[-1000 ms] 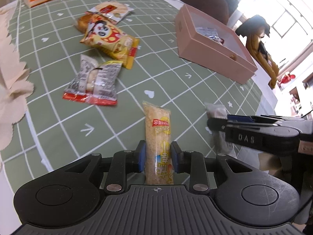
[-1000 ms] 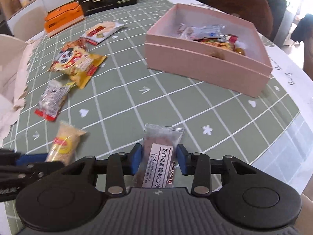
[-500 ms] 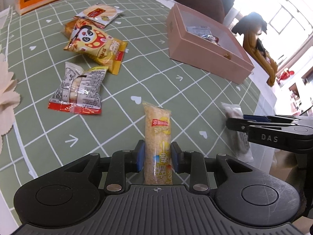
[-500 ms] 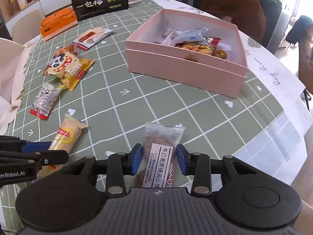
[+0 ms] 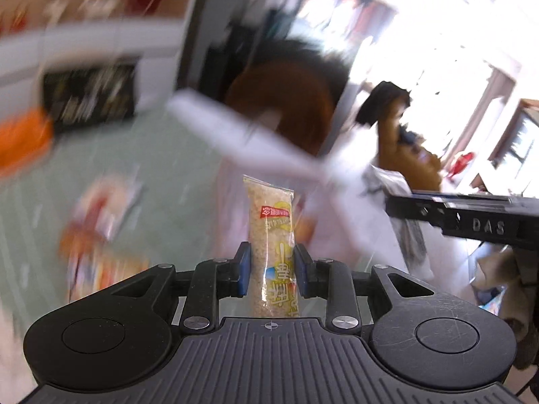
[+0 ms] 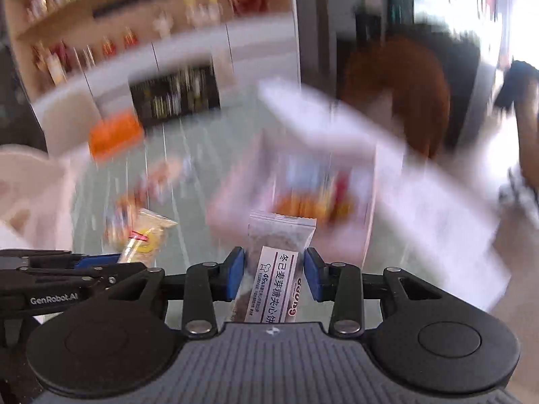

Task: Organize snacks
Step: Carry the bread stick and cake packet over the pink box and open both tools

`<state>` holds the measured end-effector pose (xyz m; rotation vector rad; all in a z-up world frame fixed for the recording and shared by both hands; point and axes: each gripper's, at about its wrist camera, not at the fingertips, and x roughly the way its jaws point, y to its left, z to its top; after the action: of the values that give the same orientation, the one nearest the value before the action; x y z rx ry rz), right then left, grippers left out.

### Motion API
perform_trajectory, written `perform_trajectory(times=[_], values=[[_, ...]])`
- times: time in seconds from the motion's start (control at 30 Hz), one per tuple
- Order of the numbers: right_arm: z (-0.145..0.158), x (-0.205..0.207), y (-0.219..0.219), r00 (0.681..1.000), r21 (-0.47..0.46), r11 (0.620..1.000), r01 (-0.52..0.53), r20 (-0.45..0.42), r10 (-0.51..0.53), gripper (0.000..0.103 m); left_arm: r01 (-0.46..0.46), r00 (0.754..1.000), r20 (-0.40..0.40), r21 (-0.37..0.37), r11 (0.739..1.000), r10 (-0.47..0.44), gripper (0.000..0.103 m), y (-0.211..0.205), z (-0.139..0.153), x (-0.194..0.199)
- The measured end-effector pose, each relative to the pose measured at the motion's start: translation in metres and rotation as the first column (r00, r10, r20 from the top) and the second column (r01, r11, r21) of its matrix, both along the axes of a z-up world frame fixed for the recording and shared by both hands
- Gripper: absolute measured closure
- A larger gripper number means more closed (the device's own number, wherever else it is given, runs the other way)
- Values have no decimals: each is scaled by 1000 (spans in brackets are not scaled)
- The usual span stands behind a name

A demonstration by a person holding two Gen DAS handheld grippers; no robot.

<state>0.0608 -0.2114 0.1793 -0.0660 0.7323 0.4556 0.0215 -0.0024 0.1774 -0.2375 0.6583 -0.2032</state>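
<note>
My left gripper (image 5: 272,271) is shut on a long yellow rice-cracker packet (image 5: 272,232) and holds it in the air. My right gripper (image 6: 274,274) is shut on a clear biscuit packet with a white label (image 6: 279,262). The pink box (image 6: 293,202) with several snacks inside lies just ahead of the right gripper, blurred; it also shows in the left wrist view (image 5: 235,202). The left gripper and its packet (image 6: 145,239) show at the left of the right wrist view. The right gripper (image 5: 471,222) shows at the right of the left wrist view.
Both views are motion-blurred. Loose snack packets (image 5: 101,232) lie on the green grid tablecloth (image 5: 161,181) at left. An orange box (image 6: 114,134) and a black box (image 6: 175,96) stand at the back. A brown chair (image 6: 397,84) stands behind the table.
Both grippers have lifted and tilted up fast with their packets, moving toward the pink box. The views now show the room behind the table.
</note>
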Motion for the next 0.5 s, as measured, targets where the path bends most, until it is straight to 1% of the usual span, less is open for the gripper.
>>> perform_trajectory(times=[0.07, 0.13, 0.17, 0.23, 0.27, 0.33, 0.4, 0.43, 0.5], values=[[38, 19, -7, 997, 30, 999, -11, 83, 9, 65, 19, 998, 61, -3, 1000, -19, 72, -7, 25, 26], [65, 39, -13, 991, 64, 998, -11, 134, 2, 65, 28, 994, 103, -8, 1000, -27, 72, -12, 34, 50], [75, 54, -17, 989, 87, 996, -7, 147, -5, 65, 37, 993, 112, -11, 999, -35, 72, -15, 33, 64], [80, 77, -22, 987, 110, 994, 8, 158, -26, 65, 69, 994, 87, -27, 997, -67, 72, -21, 21, 95], [76, 89, -24, 986, 110, 994, 24, 160, -42, 65, 76, 995, 60, -31, 997, -74, 72, -24, 11, 110], [60, 111, -27, 989, 109, 993, 53, 132, -68, 65, 81, 997, 9, -25, 996, -80, 72, -31, -14, 136], [31, 131, -31, 995, 124, 990, 73, 58, -81, 65, 88, 995, -45, -29, 996, -89, 71, -36, -40, 158], [16, 138, -33, 996, 127, 989, 78, 25, -82, 65, 96, 992, -80, -42, 994, -99, 71, -37, -54, 167], [-18, 151, -33, 995, 118, 988, 97, -45, -92, 65, 122, 972, -189, -106, 987, -141, 71, -32, -86, 187]])
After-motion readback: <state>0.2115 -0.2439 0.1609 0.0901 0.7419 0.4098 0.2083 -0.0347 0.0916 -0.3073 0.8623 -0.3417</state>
